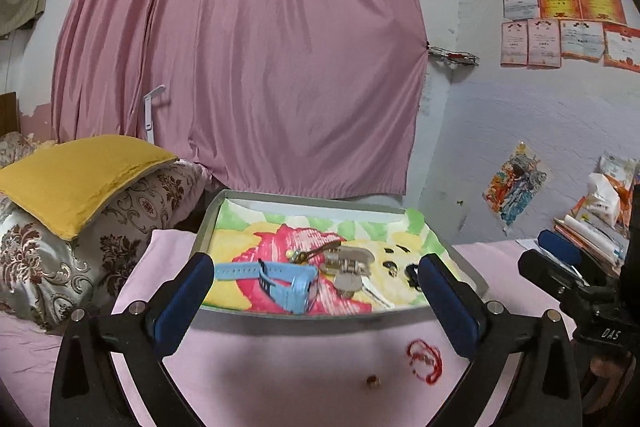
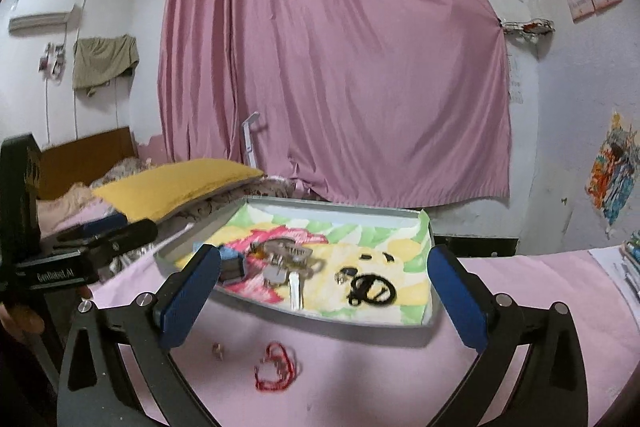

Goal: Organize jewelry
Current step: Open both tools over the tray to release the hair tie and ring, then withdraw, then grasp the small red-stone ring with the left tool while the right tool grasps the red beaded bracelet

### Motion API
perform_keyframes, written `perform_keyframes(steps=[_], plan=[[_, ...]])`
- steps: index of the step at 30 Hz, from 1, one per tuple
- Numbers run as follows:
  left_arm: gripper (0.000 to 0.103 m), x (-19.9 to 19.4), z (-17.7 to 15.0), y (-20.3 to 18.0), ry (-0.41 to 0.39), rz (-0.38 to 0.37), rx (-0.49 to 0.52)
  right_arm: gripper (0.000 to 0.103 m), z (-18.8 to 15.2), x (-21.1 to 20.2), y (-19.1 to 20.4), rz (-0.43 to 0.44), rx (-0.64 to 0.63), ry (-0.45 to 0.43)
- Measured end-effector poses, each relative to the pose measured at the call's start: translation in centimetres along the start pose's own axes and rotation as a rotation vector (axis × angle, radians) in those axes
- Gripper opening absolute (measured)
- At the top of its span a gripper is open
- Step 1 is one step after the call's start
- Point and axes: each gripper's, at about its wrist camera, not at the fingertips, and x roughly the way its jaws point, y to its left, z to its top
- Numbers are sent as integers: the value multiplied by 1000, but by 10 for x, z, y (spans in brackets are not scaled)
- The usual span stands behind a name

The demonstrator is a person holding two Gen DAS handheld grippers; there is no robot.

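Hovering over the pink sheet (image 1: pixel 304 367) with left gripper (image 1: pixel 316 291) and right gripper (image 2: pixel 324 291) both spread wide and empty, facing the tray (image 1: pixel 320 317) holding a blue watch (image 1: pixel 280 281) and keys (image 1: pixel 348 267), red bracelet (image 2: pixel 276 367) lying just outside it.

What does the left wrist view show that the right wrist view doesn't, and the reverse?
Only the left wrist view shows the full blue watch, the whole block of certificates on the wall and a pile of papers at right.

Only the right wrist view shows the air conditioner and the wooden headboard.

Both show the tray, its keys, the red string bracelet and a small ring on the pink cloth, plus the pink curtain. Both hand-held grippers are open.
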Motion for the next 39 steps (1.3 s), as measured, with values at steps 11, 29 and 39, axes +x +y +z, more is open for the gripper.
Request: perform_keyframes(steps=[11, 29, 39], plan=[[102, -11, -24, 1, 75, -15, 50, 101, -17, -13, 6, 23, -87, 105], [102, 24, -54, -4, 338, -68, 63, 94, -53, 27, 9, 81, -121, 416], [79, 40, -59, -8, 425, -121, 61, 61, -57, 43, 13, 139, -113, 506]])
